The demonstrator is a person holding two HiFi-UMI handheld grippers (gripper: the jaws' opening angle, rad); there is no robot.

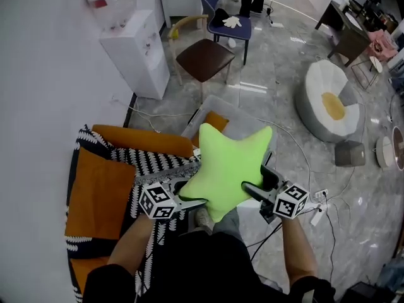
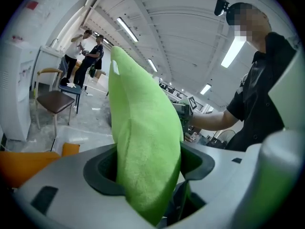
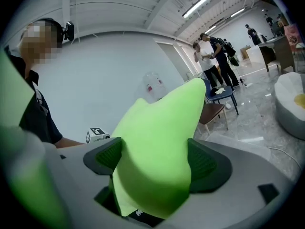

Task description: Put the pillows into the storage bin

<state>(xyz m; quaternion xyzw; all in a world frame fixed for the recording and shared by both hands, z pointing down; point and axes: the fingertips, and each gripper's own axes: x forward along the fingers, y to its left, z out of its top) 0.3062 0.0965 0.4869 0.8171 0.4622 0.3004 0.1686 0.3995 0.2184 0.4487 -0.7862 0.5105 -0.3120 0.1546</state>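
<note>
The lime-green star-shaped plush pillow hangs mid-frame, its lower points pinched by the left gripper and right gripper, both jaws clamped on the plush. It is best carried level over the clear plastic storage bin just above, then released by both grippers together. An orange cushion lies inside the bin, and floor cables trail at the right.

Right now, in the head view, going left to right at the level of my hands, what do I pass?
In order: orange seat cushion → left tool, clamped on the pillow → green star pillow → right tool, clamped on its other side.
</note>
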